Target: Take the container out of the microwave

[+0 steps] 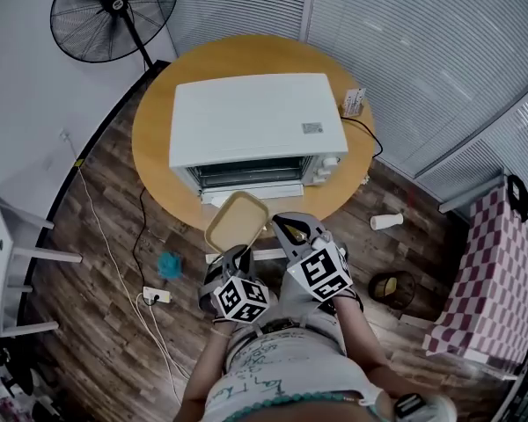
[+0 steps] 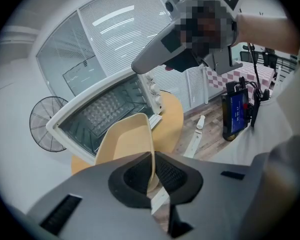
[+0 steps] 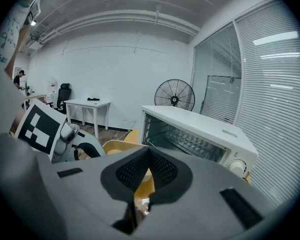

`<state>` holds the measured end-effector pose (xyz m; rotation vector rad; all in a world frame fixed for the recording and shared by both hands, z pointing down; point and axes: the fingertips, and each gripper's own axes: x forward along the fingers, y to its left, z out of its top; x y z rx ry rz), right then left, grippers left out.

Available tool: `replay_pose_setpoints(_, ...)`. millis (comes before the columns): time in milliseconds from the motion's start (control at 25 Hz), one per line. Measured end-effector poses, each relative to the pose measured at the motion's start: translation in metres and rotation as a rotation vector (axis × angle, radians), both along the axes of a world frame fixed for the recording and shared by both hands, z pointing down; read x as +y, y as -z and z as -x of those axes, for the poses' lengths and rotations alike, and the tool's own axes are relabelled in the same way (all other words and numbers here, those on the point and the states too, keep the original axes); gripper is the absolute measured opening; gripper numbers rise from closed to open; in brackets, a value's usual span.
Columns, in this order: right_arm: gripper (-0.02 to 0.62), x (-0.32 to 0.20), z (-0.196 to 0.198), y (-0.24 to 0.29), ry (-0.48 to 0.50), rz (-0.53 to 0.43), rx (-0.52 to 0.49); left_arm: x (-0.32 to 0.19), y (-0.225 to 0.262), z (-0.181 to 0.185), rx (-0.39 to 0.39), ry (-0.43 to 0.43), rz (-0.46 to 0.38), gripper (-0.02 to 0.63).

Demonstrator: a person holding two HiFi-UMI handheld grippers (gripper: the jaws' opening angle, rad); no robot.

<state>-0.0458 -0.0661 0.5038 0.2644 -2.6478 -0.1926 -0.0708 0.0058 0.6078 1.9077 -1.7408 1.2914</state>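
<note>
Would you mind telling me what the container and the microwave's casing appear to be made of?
The container looks like matte beige plastic, perhaps bamboo fibre: thin, uniform, unglossy wall. The microwave casing seems to be white painted sheet metal: smooth, flat, evenly coloured panels.

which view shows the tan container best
The head view: nearly the whole container shows from above, in front of the open microwave. The left gripper view shows its inside, rim pinched in the left claw. The right gripper view shows only a sliver past the right claw.
</note>
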Motion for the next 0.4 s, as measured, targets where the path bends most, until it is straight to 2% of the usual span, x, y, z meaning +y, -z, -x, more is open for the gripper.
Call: replay_pose_setpoints(400, -0.006, 0.0045, 0.0010, -0.0025, 0.006, 0.008, -0.006, 0.0013, -0.0024, -0.0017, 0.002, -0.004, 0.005, 0.029)
